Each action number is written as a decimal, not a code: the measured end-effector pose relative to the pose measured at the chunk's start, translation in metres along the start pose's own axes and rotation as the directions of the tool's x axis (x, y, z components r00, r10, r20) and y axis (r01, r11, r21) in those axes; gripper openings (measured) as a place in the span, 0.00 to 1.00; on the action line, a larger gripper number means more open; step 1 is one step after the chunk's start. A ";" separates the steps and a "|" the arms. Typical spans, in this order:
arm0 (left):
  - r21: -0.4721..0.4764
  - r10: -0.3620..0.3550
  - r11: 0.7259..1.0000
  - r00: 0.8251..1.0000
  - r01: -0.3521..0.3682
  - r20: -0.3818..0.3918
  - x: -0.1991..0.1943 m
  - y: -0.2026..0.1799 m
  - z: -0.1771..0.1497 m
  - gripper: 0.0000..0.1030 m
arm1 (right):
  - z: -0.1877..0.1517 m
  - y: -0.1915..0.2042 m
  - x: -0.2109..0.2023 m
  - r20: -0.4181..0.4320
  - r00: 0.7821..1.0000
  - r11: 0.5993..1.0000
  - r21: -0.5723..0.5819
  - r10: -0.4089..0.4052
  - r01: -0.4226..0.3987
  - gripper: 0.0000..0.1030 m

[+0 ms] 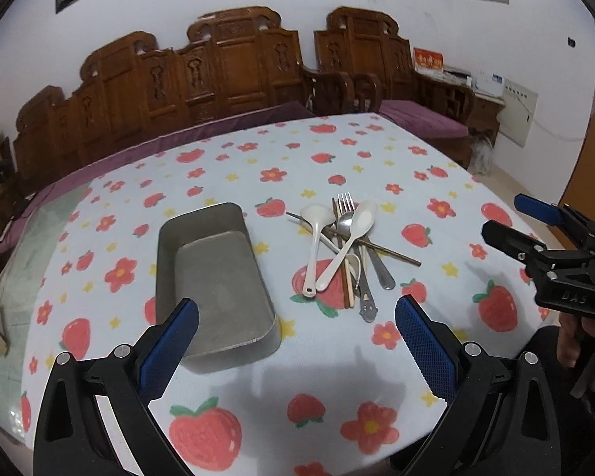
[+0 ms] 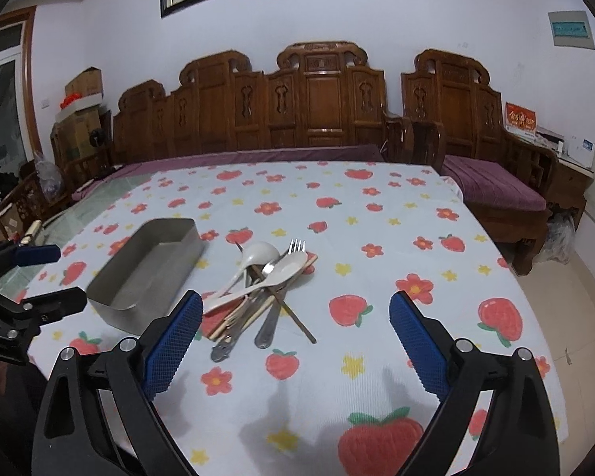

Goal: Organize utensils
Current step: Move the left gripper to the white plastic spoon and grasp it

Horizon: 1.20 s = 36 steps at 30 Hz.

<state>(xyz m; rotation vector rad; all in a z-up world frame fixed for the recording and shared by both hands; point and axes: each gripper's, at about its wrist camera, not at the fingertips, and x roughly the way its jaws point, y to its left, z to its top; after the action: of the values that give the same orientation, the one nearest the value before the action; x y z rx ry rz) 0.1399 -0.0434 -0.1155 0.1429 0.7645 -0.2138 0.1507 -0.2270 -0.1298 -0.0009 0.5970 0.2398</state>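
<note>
Only the right wrist view shows boxes; utensils lie handles-near, fork tines far, beside the tin; left gripper and right gripper both spread apart

Matt metal tray; glossy white spoons.

The left wrist camera sat low over the near edge of the tablecloth and looked across it toward the carved wooden bench on the far wall, with the metal tray close ahead and the utensil pile just right of centre. The right wrist camera looked the same way from the same near edge but from further right, so the tray fell to its left and the pile near centre. Both views shared the tray, the pile, the bench and most of the cloth, and each caught the other gripper at its side: the right gripper at the left view's right margin, the left gripper at the right view's left margin.
</note>
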 end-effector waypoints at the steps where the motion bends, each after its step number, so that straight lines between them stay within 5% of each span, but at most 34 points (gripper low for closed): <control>1: 0.004 -0.008 1.000 1.000 0.008 -0.010 0.006 0.000 0.003 0.93 | 0.000 -0.001 0.005 -0.005 1.000 1.000 -0.002 0.000 0.000 0.93; 11: 0.045 -0.132 0.990 0.988 0.136 -0.078 0.067 -0.008 0.028 0.92 | -0.010 -0.013 0.068 -0.094 0.995 0.999 0.019 0.029 -0.027 0.79; 18: -0.002 -0.210 0.977 0.964 0.212 -0.162 0.114 -0.010 0.034 0.55 | -0.028 -0.018 0.086 -0.140 0.988 0.997 0.041 0.065 -0.060 0.72; 20: 0.010 -0.200 0.979 0.963 0.206 -0.182 0.125 -0.014 0.035 0.44 | -0.031 -0.021 0.087 -0.144 0.987 0.997 0.051 0.072 -0.065 0.72; 26: 0.076 -0.172 0.978 0.952 0.196 -0.252 0.160 -0.028 0.034 0.32 | -0.035 -0.024 0.090 -0.154 0.984 0.995 0.068 0.088 -0.079 0.72; 36: 0.123 -0.148 0.974 0.942 0.192 -0.300 0.184 -0.038 0.028 0.25 | -0.033 -0.025 0.090 -0.147 0.982 0.991 0.082 0.116 -0.105 0.72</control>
<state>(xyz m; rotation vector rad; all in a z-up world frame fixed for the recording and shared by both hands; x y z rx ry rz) 0.2781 -0.1119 -0.2263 0.2561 1.0548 -0.4229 0.2100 -0.2331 -0.2086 0.0865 0.7585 0.3271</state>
